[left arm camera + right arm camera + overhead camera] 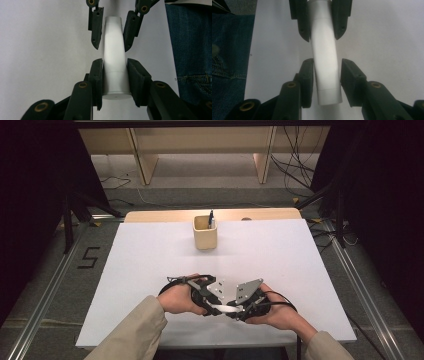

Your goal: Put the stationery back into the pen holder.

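Wooden pen cup (pixel 205 239) far across table (pixel 150 270) (pens inside), path unobstructed.

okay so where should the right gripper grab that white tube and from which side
Grip the free end of the white tube, just past its cap seam, coming in endwise opposite the left gripper, which clamps the other end. The right gripper straddles that end, one pad on each rounded side, with a slight gap on one side.

ahead of grippers: white table (pixel 150 265) left open | obstacle: wooden holder (pixel 205 238) set far ahead, pens held inside
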Tool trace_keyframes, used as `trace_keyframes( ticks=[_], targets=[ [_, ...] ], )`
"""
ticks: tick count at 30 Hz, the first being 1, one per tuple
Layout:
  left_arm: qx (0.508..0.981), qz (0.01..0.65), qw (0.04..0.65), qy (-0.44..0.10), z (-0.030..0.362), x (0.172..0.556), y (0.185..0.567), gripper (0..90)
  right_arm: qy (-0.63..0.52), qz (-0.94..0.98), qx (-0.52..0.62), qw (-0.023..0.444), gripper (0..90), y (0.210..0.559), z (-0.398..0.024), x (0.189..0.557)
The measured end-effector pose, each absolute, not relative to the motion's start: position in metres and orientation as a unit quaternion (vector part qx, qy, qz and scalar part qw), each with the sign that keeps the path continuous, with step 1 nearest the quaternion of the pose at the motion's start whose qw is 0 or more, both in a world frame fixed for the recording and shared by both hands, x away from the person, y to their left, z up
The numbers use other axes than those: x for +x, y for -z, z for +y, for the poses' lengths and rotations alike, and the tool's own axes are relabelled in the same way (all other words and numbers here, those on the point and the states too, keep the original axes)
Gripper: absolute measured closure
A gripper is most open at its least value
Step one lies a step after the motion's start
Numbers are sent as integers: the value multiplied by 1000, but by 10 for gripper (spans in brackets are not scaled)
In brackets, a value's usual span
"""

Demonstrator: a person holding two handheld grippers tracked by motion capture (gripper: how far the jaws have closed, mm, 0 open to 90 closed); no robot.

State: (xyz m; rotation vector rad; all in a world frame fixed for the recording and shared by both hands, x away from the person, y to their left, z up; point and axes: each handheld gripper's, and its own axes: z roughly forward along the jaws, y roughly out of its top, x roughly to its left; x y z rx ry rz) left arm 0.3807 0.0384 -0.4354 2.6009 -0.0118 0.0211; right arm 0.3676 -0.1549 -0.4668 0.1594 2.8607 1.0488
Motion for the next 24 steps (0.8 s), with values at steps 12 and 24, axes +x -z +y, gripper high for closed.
trace_keyframes(
  ticks=[12, 24],
  targets=[
    [962, -29, 271, -14, 36, 380, 435, 663, -336, 940, 35, 39, 710, 467, -157, 367],
    [933, 43, 351, -66, 57, 385, 421, 253, -347, 932, 87, 60, 712, 465, -164, 372]
  ],
)
